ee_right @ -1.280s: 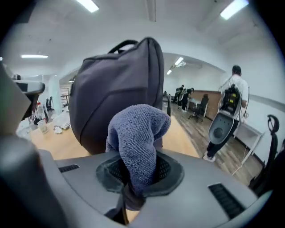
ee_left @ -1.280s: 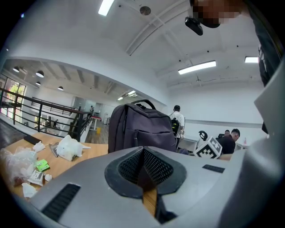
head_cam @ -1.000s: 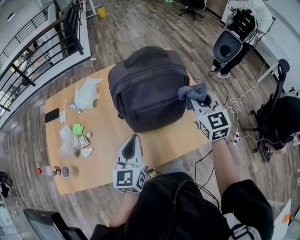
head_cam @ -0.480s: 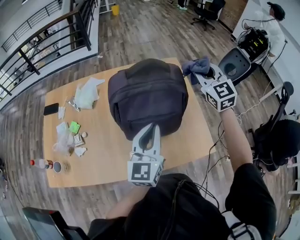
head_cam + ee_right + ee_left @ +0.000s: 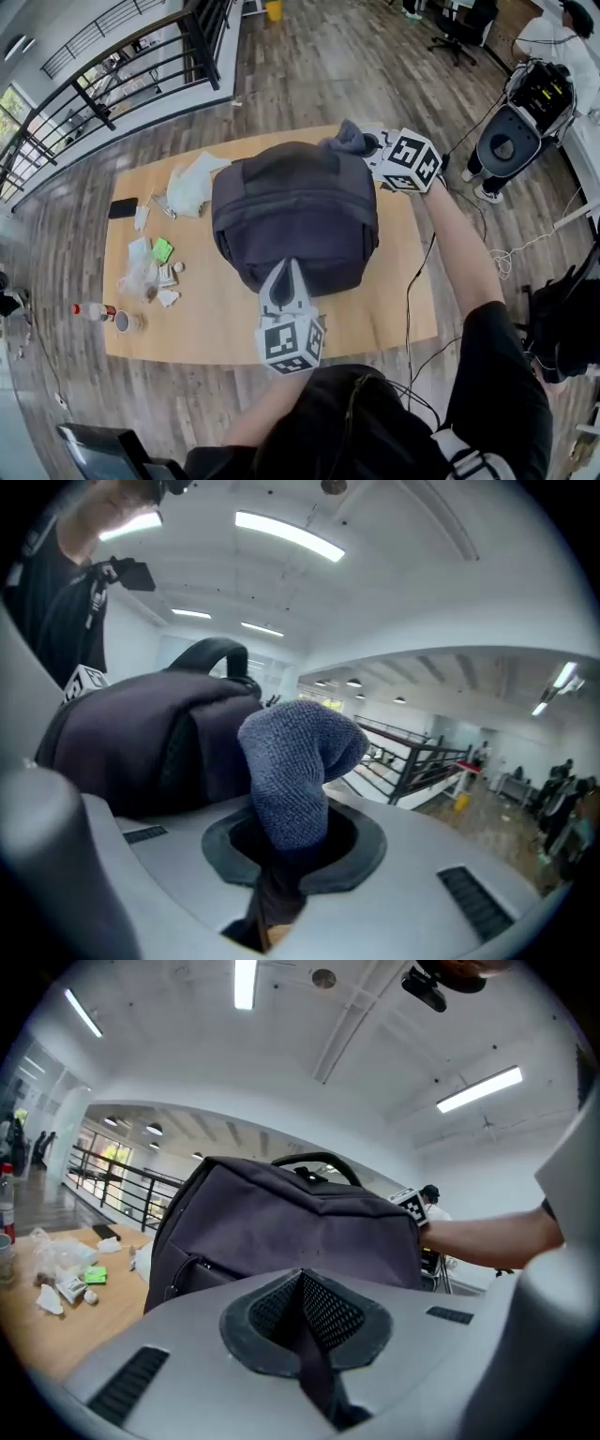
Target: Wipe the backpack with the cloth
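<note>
Bright ceiling striplights; sharp frames, fisheye-warped edges.

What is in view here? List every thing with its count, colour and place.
table: one, light wood, mid-room
backpack: one, dark grey, middle of the table
cloth: one, blue-grey, at the backpack's far right corner
phone: one, black, table's far left corner
plastic bag: one, white, left of the backpack
packet: one, green, table's left part
bottle: one, red-capped, table's near left corner
bin: one, yellow, floor beyond the table
left hand-held gripper: one, grey, shut and empty, by the backpack's near side
right hand-held gripper: one, grey, shut on the cloth
</note>
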`<action>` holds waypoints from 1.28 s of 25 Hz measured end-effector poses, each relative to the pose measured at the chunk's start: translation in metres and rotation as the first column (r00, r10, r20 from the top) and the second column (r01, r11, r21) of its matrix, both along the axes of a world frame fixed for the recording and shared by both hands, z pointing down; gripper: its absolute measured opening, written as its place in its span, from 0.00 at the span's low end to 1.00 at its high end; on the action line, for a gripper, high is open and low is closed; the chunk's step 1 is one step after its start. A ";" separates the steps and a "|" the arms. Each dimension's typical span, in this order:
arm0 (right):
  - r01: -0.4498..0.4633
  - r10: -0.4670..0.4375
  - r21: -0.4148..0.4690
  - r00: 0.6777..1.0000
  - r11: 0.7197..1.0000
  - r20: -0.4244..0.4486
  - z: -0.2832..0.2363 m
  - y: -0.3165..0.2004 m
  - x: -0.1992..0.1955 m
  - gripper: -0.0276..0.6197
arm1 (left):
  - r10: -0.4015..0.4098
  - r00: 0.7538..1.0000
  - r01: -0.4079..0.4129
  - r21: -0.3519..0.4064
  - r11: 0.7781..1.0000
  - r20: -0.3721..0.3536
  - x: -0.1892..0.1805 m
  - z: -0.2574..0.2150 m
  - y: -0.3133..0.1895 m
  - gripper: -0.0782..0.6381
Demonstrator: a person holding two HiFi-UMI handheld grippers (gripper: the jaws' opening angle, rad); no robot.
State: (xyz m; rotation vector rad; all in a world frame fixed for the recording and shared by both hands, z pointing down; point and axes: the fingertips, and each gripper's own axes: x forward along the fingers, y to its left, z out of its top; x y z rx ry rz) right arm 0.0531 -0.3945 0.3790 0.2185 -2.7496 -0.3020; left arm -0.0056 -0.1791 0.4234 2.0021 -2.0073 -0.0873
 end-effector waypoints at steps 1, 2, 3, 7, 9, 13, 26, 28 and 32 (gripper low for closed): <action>0.062 -0.062 -0.057 0.998 0.996 0.008 0.007 0.011 -0.001 0.13 | -0.028 1.000 0.028 0.010 1.000 0.006 0.000 -0.001 -0.003 0.12; 0.108 -0.105 -0.117 0.994 0.987 0.032 0.011 0.022 -0.001 0.12 | -0.051 0.999 0.051 0.022 0.998 0.015 0.000 -0.002 -0.007 0.12; 0.138 -0.131 -0.165 0.990 0.977 0.054 0.014 0.031 0.001 0.12 | -0.069 0.997 0.068 0.033 0.997 0.019 -0.001 -0.002 -0.010 0.12; 0.134 -0.122 -0.197 0.990 0.971 0.073 0.022 0.055 0.018 0.11 | -0.086 0.996 0.085 0.065 0.994 0.011 -0.006 -0.003 -0.021 0.12; 0.109 -0.090 -0.198 0.991 0.974 0.100 0.020 0.069 0.031 0.11 | -0.058 0.998 0.055 0.077 0.996 0.033 -0.008 -0.006 -0.026 0.12; 0.016 0.016 -0.190 0.986 0.982 0.166 0.019 0.102 0.049 0.11 | 0.078 0.991 -0.092 0.126 0.988 0.109 -0.021 -0.009 -0.039 0.12; -0.284 0.307 -0.142 0.934 0.948 0.184 0.009 0.217 0.001 0.11 | 0.472 0.826 -0.511 0.057 0.858 0.308 -0.085 -0.012 -0.126 0.12; -0.304 0.313 -0.077 0.936 0.950 0.162 -0.009 0.221 0.002 0.11 | 0.429 0.856 -0.466 0.073 0.882 0.290 -0.100 -0.015 -0.117 0.12; -0.302 0.296 -0.031 0.901 0.953 0.318 -0.085 0.235 -0.004 0.11 | 0.391 0.889 -0.419 0.079 0.905 0.239 -0.117 -0.015 -0.056 0.12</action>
